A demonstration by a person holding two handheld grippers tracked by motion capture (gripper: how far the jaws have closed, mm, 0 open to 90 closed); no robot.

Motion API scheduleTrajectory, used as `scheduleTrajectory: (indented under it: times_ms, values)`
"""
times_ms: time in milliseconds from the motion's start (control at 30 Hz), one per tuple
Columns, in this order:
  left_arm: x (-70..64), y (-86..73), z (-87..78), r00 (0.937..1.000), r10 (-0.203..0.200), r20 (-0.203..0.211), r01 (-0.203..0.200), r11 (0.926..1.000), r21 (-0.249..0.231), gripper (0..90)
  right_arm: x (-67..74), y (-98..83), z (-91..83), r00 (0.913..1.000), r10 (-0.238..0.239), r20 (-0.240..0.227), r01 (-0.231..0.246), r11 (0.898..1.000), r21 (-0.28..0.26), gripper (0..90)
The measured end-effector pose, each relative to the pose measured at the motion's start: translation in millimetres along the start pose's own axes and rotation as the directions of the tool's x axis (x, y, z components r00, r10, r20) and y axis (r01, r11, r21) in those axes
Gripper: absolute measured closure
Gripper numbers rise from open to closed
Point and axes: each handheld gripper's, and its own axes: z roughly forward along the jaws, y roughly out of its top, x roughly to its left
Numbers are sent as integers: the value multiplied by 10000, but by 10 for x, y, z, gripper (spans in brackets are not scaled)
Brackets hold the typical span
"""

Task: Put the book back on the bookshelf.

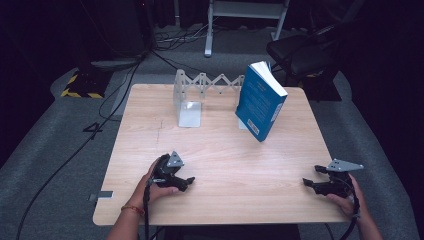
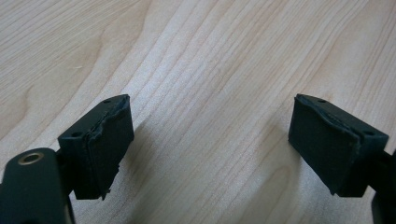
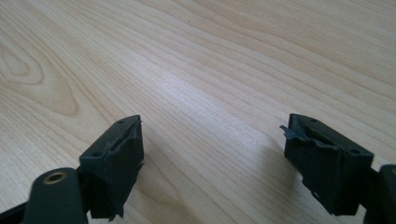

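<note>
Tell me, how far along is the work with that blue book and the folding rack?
Already done, by the look of it: the blue book leans tilted at the right end of the white folding rack. In hand: nothing; the left gripper and the right gripper sit low at the near edge of the wooden table, both with jaws spread. Left: possibly setting the book upright, though that is a guess.

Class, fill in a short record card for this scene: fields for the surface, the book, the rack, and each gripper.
surface: wooden table
book: blue book, upright and tilted, at the rack's right end
rack: white folding rack, stretched along the far side of the table
left gripper: left gripper, jaws open, near the table's front edge, holding nothing
right gripper: right gripper, jaws open, by the table's front right corner, holding nothing
</note>
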Motion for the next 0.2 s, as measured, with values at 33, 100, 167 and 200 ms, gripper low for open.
scheduleTrajectory:
  times_ms: [33, 100, 167, 200]
  values:
    - [0, 0, 0, 10000, -4, 6, 4, 10000, -4, 146, -1, 0, 0, 10000, 1, 2, -1, 10000, -2, 197]
    - [0, 0, 0, 10000, -5, 5, 5, 10000, -4, 146, -1, 0, 0, 10000, 16, 13, -16, 10000, 8, 193]
    - [0, 0, 0, 10000, -6, 6, 6, 10000, -2, 145, -3, 0, -1, 10000, 28, 37, -28, 10000, 31, 194]
    - [0, 1, 1, 10000, -17, -11, 17, 10000, -5, 145, -3, 0, -1, 10000, 38, 52, -38, 10000, 31, 193]
